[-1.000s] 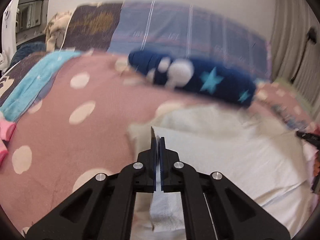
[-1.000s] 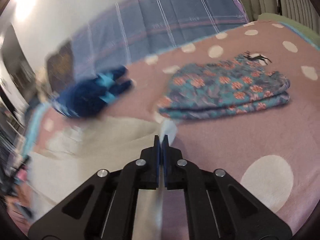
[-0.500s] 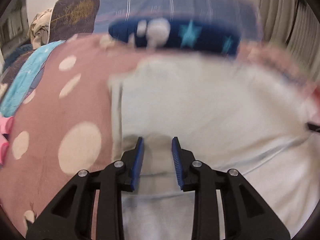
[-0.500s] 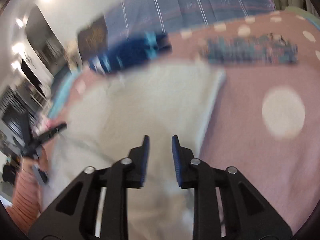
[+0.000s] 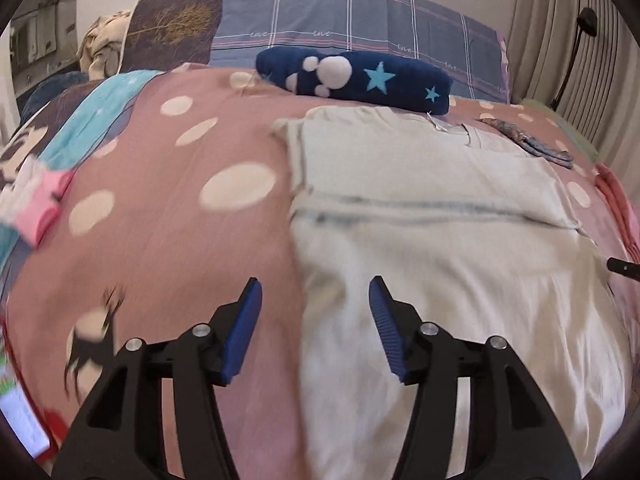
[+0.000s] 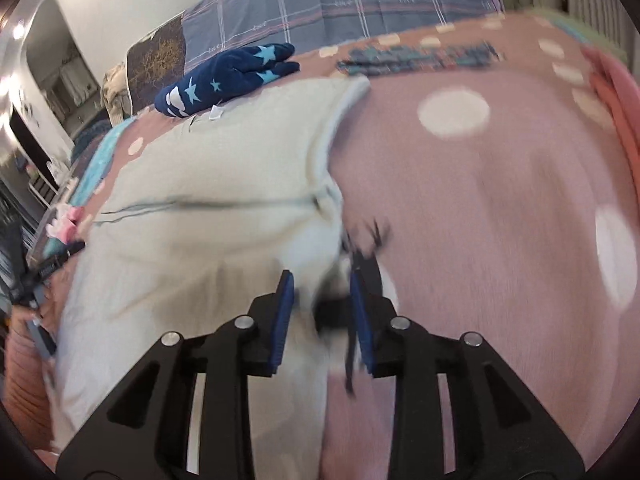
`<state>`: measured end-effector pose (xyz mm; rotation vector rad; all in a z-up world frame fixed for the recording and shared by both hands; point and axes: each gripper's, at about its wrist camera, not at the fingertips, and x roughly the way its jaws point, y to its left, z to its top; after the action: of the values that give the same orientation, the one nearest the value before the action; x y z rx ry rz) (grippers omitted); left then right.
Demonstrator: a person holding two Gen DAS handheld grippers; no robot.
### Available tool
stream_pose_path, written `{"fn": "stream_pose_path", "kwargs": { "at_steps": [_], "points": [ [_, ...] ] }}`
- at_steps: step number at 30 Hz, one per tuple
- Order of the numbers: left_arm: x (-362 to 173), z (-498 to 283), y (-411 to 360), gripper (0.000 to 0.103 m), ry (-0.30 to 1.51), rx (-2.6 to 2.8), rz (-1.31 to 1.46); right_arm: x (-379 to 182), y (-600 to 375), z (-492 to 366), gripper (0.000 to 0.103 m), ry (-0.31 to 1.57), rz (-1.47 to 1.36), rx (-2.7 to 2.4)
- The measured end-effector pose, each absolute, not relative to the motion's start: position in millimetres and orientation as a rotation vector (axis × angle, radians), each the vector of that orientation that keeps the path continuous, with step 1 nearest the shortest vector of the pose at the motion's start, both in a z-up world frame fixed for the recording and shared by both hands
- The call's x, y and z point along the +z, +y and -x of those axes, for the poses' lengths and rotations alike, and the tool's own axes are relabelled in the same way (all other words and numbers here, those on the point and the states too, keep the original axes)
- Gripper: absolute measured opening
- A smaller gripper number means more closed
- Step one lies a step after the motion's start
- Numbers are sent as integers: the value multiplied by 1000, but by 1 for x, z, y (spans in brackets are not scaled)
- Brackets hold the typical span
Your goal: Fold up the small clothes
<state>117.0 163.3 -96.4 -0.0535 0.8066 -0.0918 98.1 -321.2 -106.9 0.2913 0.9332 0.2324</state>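
Both grippers, left gripper [image 5: 315, 300] and right gripper [image 6: 322, 290], having widened since release, are hovering spread over cream garment [image 5: 440, 208]; folded panel at 12 o'clock is risking springing open.

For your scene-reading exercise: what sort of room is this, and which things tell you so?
Most likely a bedroom: a bed under a pink polka-dot duvet, a plaid pillow at its head, curtains alongside.
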Motion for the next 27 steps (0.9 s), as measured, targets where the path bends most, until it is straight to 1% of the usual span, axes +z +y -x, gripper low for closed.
{"fn": "stream_pose_path", "kwargs": {
  "at_steps": [3, 5, 8, 15, 24, 27],
  "points": [
    [-104, -90, 171, 59, 841, -145, 97, -120, -330, -83, 35, 955, -401, 256],
    [-111, -73, 171, 59, 868, -188, 112, -121, -335, -68, 35, 940, -429, 275],
    [-117, -49, 169, 59, 875, -227, 102, -122, -332, -55, 39, 937, -460, 311],
    [-119, -9, 168, 59, 890, -326, 168, -121, -322, -27, 42, 938, -443, 337],
    [-123, 39, 162, 59, 895, -414, 198, -123, -320, 16, 42, 932, -450, 374],
    [-125, 55, 163, 53, 897, -464, 226, -123, -322, 33, 42, 938, -473, 396]
  ]
}}
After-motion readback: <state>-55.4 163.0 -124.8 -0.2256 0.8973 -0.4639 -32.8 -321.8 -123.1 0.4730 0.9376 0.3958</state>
